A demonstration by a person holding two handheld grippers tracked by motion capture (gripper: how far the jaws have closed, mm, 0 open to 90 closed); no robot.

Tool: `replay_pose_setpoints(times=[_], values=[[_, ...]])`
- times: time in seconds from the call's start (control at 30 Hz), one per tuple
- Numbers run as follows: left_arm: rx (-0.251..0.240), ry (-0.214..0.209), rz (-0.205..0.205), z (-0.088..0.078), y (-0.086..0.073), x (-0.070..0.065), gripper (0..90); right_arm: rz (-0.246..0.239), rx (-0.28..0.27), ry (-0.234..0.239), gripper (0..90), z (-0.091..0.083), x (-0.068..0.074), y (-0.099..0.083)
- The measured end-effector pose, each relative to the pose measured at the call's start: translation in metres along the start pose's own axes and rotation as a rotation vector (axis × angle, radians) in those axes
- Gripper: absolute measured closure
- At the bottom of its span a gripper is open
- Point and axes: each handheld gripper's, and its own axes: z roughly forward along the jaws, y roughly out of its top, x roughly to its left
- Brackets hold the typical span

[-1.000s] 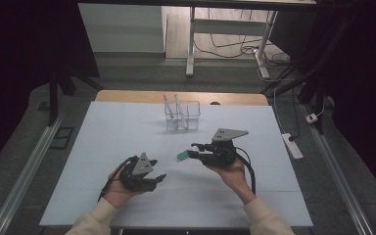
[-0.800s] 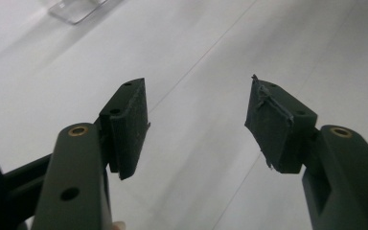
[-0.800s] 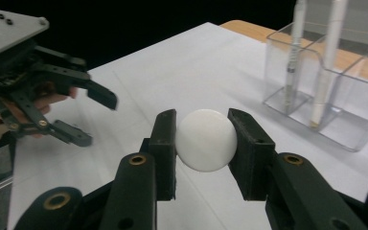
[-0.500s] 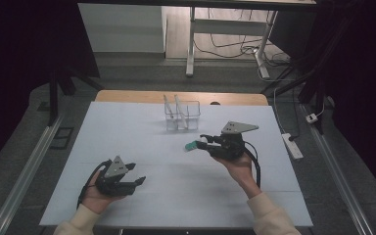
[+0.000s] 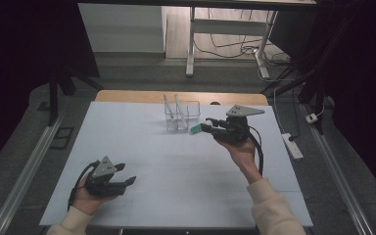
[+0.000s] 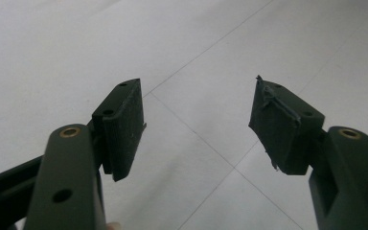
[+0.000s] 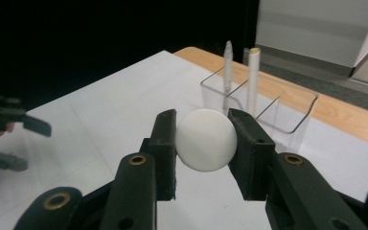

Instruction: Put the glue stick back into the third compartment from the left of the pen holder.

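Two grippers: one is sitting in each hand over the white table (image 5: 176, 166).
Right gripper (image 5: 206, 128): it is hovering above the far right part of the table, just beside the clear organizer (image 5: 182, 115), with its jaws pointing toward that organizer.
Right jaws: in the right gripper view they are pressing on a cylindrical object (image 7: 206, 139), whose round white end is facing the camera; in the high view the same object is showing a green tip poking out toward the organizer.
Clear organizer: it is standing near the far edge of the table, with two white pen-like sticks (image 7: 253, 72) rising upright from its compartments.
Left gripper (image 5: 125, 177): it is resting low over the near left part of the table, well apart from the right one.
Left jaws: in the left gripper view they are standing wide apart, with bare tabletop between the pads (image 6: 124, 124).
Right pad: its lining is looking frayed at the edge.
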Motion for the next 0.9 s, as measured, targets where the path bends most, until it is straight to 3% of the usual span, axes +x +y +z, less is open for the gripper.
replay_pose_setpoints(times=[0.27, 0.53, 0.9], values=[[0.0, -0.003, -0.001, 0.001, 0.0, 0.001, 36.0, 0.011, 0.001, -0.039, 64.8, 0.01, -0.009, 0.018], [0.0, -0.001, -0.009, 0.001, -0.002, 0.004, 36.0, 0.041, 0.017, -0.085, 64.8, 0.031, -0.024, 0.033], [-0.006, 0.0, -0.017, 0.001, -0.002, 0.007, 35.8, 0.078, 0.057, -0.165, 64.8, 0.054, -0.046, 0.044]])
